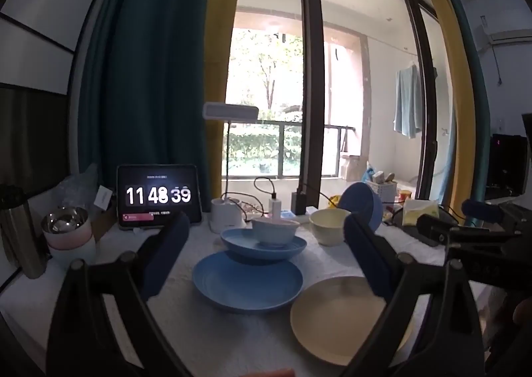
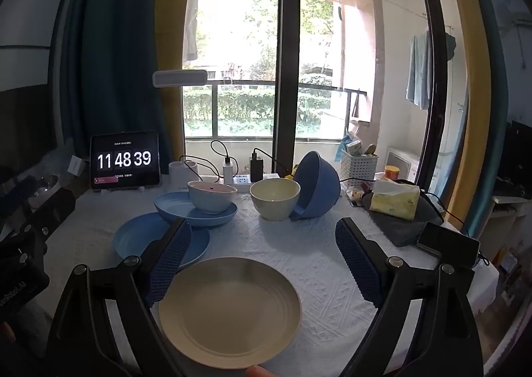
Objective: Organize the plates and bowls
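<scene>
A flat blue plate [image 1: 247,280] [image 2: 133,237] lies on the white tablecloth. Behind it a deeper blue plate [image 1: 262,245] [image 2: 173,207] holds a pale bowl [image 1: 274,229] [image 2: 211,197]. A cream plate [image 1: 335,317] [image 2: 229,310] lies at the front. A cream bowl [image 1: 329,224] [image 2: 274,197] stands upright further back, and a blue bowl [image 1: 360,204] [image 2: 317,187] leans on its side against it. My left gripper [image 1: 266,264] is open and empty above the blue plate. My right gripper [image 2: 262,264] is open and empty above the cream plate.
A tablet clock [image 1: 158,195] [image 2: 124,161], a desk lamp [image 1: 231,111], chargers and a power strip [image 2: 242,177] line the back edge. Steel cups [image 1: 65,227] stand left. A tissue pack [image 2: 394,199], a phone [image 2: 447,242] and a white basket [image 2: 357,164] sit right.
</scene>
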Tool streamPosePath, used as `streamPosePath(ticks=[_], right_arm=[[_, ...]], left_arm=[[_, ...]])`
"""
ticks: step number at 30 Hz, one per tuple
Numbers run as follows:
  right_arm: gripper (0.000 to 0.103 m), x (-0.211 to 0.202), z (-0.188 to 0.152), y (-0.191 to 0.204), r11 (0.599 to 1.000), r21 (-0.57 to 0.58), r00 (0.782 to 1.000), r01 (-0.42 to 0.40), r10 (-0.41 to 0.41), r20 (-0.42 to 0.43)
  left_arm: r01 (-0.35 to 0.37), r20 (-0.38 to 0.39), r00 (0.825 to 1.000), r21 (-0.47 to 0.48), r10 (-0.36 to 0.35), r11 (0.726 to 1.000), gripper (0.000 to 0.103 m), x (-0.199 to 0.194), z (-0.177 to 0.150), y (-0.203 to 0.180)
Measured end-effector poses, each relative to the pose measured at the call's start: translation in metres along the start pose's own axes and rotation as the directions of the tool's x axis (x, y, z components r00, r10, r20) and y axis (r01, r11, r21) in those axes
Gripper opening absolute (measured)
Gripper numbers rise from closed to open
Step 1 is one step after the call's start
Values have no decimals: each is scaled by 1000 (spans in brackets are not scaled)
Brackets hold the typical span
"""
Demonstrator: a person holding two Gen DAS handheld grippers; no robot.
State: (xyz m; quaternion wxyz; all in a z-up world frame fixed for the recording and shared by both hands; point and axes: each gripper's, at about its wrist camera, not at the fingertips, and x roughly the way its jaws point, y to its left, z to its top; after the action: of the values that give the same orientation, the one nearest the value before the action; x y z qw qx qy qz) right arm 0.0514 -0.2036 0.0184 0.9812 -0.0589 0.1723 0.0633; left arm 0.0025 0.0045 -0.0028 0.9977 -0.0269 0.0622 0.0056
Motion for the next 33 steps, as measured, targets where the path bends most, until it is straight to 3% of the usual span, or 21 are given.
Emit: streamPosePath(ticks=[33], right_arm=[[91, 6, -3, 0, 1000, 20, 1000, -18, 18, -19]], left_arm=[[-7, -13, 1000, 0, 7, 1000, 95, 3, -4, -1]])
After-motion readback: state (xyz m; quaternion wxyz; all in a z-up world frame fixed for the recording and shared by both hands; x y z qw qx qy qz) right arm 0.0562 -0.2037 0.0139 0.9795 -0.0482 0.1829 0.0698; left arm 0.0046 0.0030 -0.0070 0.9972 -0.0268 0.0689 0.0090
